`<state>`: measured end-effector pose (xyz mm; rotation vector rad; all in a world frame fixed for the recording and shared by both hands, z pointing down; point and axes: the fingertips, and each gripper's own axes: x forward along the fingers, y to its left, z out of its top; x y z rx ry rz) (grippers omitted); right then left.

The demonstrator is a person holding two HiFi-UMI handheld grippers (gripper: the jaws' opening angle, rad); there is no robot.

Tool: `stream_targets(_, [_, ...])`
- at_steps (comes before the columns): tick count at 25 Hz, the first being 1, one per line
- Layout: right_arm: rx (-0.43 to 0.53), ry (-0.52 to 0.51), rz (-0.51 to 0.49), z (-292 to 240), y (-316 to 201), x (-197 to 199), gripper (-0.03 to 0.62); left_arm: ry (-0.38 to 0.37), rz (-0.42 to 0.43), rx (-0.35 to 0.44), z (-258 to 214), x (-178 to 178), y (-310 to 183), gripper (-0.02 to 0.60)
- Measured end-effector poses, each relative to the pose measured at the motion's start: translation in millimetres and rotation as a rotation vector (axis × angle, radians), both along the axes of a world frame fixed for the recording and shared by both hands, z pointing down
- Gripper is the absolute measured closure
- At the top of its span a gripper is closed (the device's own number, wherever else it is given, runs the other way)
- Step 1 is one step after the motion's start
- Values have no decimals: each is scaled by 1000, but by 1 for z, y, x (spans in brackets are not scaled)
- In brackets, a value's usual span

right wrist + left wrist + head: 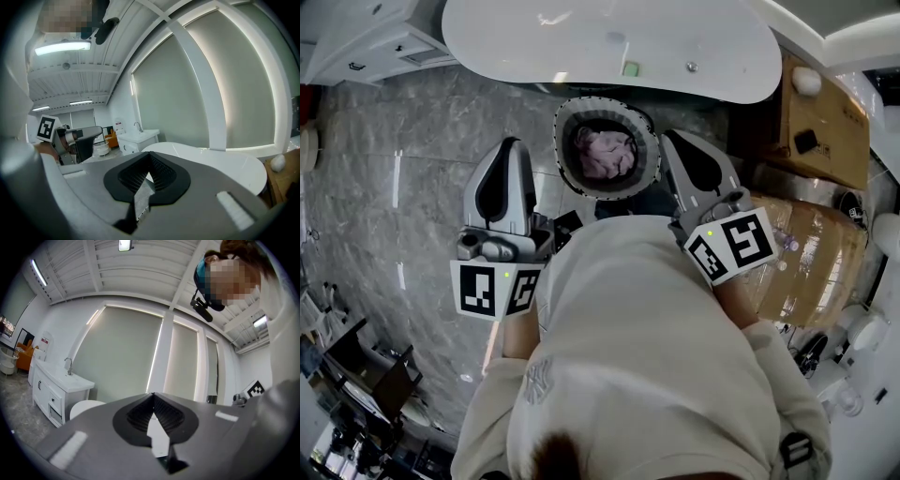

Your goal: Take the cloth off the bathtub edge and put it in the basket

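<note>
Down on the floor [412,187], just this side of the bathtub [609,42], sits the basket [563,150], and the pink cloth [605,155] is inside it, bunched into a lump at the bottom. So as far as I can judge, the job is basically done. I don't see any cloth on the tub edge, only a small green thing [630,68] up there.

Both tongs are empty. The left tongs [508,145] have their jaws pressed together with nothing between them, which is really clear in the left gripper view [152,397]. Same story for the right tongs [675,136]: jaws closed tip to tip on nothing in the right gripper view [149,155].

The spatial bit that matters is that the basket sits between the two tongs. The cloth is right of the left tongs and left of the right tongs, at about the same depth as their tips. The right tongs look just beside the basket's right rim, and the left ones are near the left rim with a small gap, so the right hand is a touch nearer. The cloth is too crumpled to have a long axis. Both gripper cameras point up at the window and ceiling, not at the basket, so I can't tell how high above the rim the tongs are.
</note>
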<state>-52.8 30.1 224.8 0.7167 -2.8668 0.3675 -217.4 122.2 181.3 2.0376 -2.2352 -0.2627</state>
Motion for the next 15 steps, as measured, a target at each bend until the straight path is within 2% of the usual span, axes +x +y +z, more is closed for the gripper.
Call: stream_targets(15, [-4, 3, 17, 3, -13, 15, 595, -3, 0, -5, 1, 12, -8, 533])
